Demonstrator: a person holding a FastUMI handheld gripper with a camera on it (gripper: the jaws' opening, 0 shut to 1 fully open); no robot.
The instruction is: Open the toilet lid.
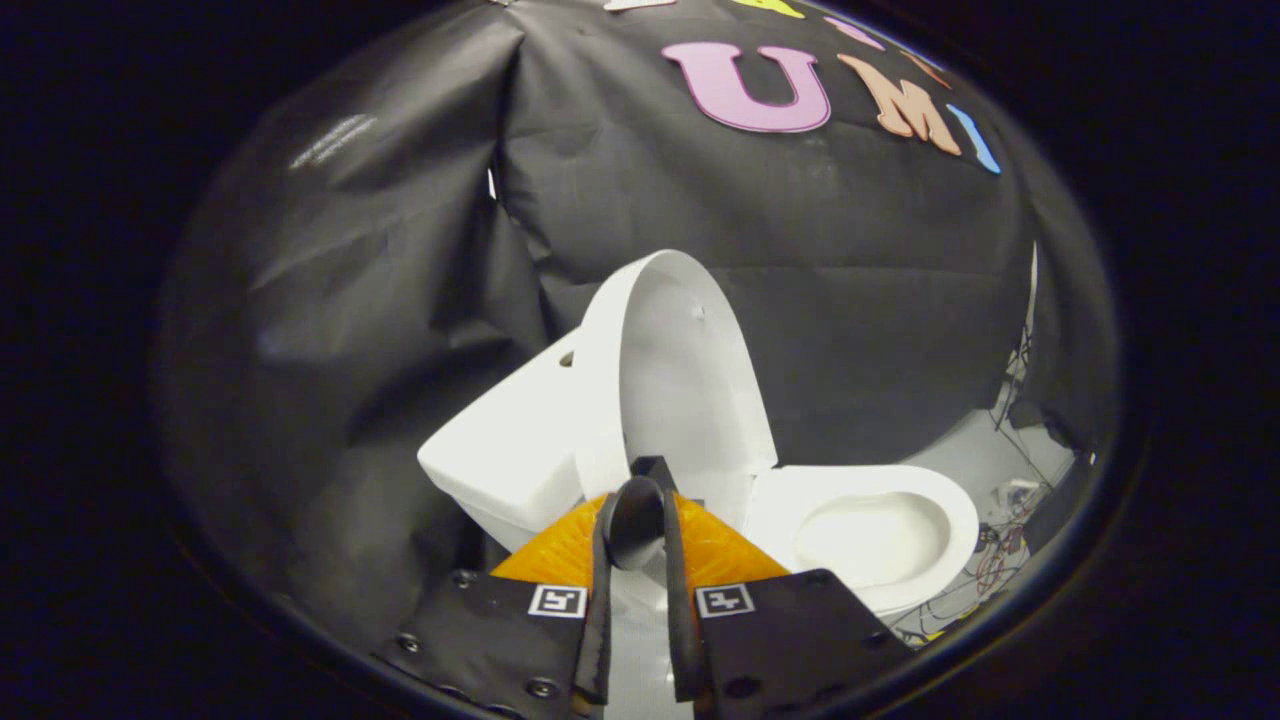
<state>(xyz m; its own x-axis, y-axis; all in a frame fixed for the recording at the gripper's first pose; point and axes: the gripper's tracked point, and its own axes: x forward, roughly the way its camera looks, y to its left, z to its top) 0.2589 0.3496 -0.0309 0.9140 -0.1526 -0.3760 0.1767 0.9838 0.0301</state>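
Gripper view: hand-held gripper (640, 490) sits low, fingers nearly together with only a thin gap between them, tips converging just in front of the toilet lid (680, 380). Whether the tips touch the lid's lower edge — cannot tell; nothing is visibly clamped between them. Lid stands raised, close to upright, directly beyond the fingertips, its inner face turned toward the open bowl. It is a smooth, glossy white oval shell with a thin curved rim and a small bump stop near the top of the inner face. Tank (515, 440) lies behind the lid — blocky white body with rounded corners and a small round hole on its top edge. Seat and bowl (870, 535) extend away from the lid base on the other side, well clear of the fingers; the seat is a broad smooth white ring around a shallow oval basin. Toilet looks like moulded plastic, matte-to-satin finish. Fingers are long, narrow, slightly bowed strips mounted on flat plates with screw heads and square printed markers. Loose thin wires (1000, 560) lie on the pale floor (985, 455) past the bowl. Wrinkled dark cloth wall behind everything.
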